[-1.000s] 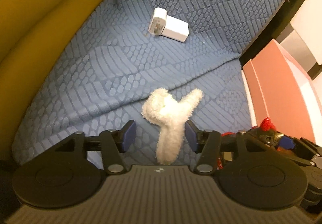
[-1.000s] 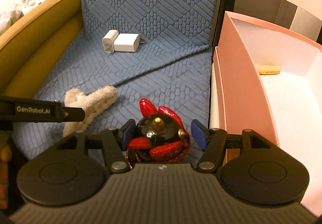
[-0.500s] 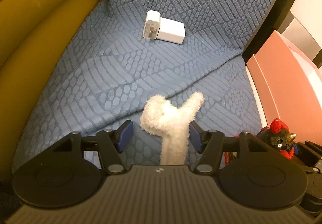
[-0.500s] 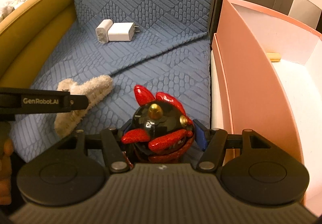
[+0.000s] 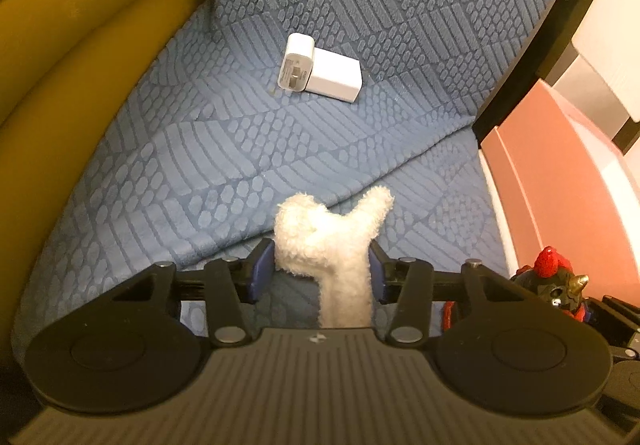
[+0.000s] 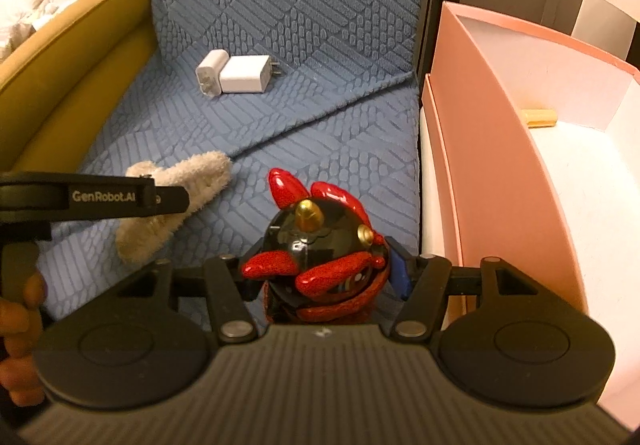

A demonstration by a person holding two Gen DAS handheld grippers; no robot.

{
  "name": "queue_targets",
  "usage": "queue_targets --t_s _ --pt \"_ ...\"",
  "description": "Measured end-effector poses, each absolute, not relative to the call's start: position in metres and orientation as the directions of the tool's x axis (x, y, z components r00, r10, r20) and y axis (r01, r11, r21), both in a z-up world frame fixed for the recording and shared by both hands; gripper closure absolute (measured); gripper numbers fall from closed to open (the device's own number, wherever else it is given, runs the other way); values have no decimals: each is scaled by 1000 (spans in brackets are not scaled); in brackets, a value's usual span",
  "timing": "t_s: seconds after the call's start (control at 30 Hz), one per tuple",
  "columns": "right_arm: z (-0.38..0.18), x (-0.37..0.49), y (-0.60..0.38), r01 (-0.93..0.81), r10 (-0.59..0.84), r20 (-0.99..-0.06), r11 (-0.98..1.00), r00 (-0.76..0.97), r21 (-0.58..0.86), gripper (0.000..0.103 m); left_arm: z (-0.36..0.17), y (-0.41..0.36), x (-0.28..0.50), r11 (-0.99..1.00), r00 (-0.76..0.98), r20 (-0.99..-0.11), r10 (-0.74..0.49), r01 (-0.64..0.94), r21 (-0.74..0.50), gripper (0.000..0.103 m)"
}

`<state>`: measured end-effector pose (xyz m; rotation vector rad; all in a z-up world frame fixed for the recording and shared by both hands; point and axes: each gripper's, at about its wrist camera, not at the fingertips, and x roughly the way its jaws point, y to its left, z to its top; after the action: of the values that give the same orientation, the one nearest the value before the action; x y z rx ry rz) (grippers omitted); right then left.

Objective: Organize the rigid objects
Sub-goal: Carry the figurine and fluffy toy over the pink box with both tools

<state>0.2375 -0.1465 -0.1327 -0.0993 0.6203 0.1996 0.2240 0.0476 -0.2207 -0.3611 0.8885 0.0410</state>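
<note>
Claws first: the right claw [image 6: 322,277] pinches the red-and-black figurine [image 6: 320,249] at lower centre; the left claw [image 5: 322,271] squeezes the fluffy white toy [image 5: 330,245]. Chargers [image 5: 320,75] lie beyond, upper centre. Glossy shell could slip before reaching the pink box [image 6: 500,149] at right.

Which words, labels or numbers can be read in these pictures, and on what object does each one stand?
"GenRobot.AI": white letters on the side of the left gripper, seen from the right wrist view.
Small grey print on the plug face of the rounded white charger: too small to read.
No other text shows.
</note>
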Motion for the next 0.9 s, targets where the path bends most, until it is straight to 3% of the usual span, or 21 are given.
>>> queue_targets --t_s 0.5,0.9 --pt "-80 214 -165 -254 220 -524 967 823 7 41 -174 46 195 915 665 -730 -154 -182 -359 54" --pt "-2 193 -197 -270 253 -442 963 861 26 41 -85 14 189 931 727 -674 -135 -140 -338 54"
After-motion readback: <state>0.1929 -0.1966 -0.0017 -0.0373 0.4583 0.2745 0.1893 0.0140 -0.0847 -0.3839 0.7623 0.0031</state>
